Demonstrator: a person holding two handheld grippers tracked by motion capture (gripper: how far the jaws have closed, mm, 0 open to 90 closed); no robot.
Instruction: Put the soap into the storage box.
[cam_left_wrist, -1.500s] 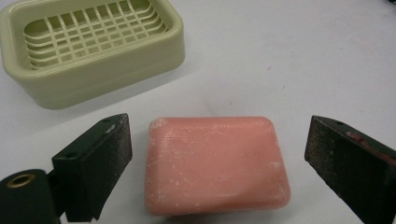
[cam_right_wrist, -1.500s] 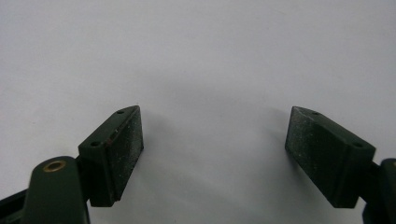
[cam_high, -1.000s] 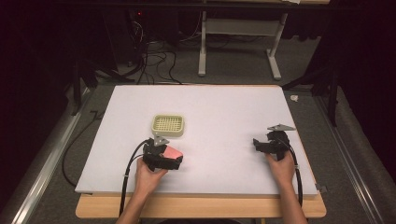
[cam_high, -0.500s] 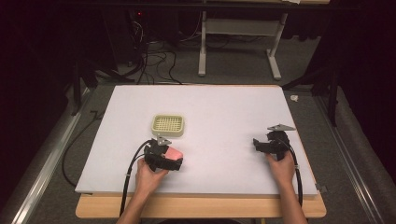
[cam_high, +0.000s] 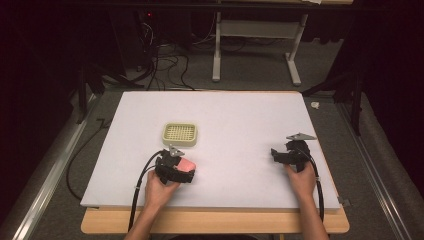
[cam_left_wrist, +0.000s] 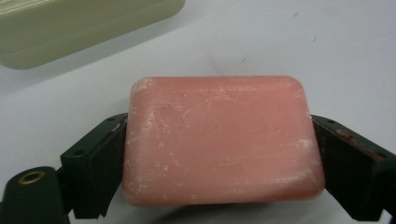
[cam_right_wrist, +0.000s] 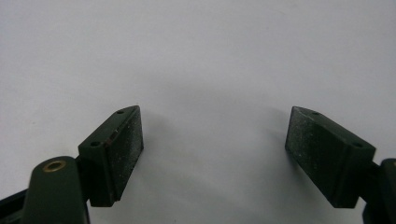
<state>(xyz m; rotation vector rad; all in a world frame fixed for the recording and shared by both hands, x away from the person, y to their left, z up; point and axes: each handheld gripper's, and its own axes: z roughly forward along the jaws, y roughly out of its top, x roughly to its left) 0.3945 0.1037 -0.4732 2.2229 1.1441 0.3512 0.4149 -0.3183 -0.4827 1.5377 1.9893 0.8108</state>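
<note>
— Are we holding the soap yet?
— Yes: our left gripper (cam_left_wrist: 219, 154) is pinching the pink soap bar (cam_left_wrist: 219, 140) just short of the soap dish (cam_high: 180, 134). We're judging the placing undone.
— And our right gripper (cam_right_wrist: 212, 154)?
— Resting spread wide, idle.

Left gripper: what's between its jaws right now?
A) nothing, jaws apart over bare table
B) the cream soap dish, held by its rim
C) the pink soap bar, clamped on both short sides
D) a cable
C: in the left gripper view both black jaws of the left gripper press against the sides of the pink soap bar, while the cream soap dish lies apart behind it.
</note>
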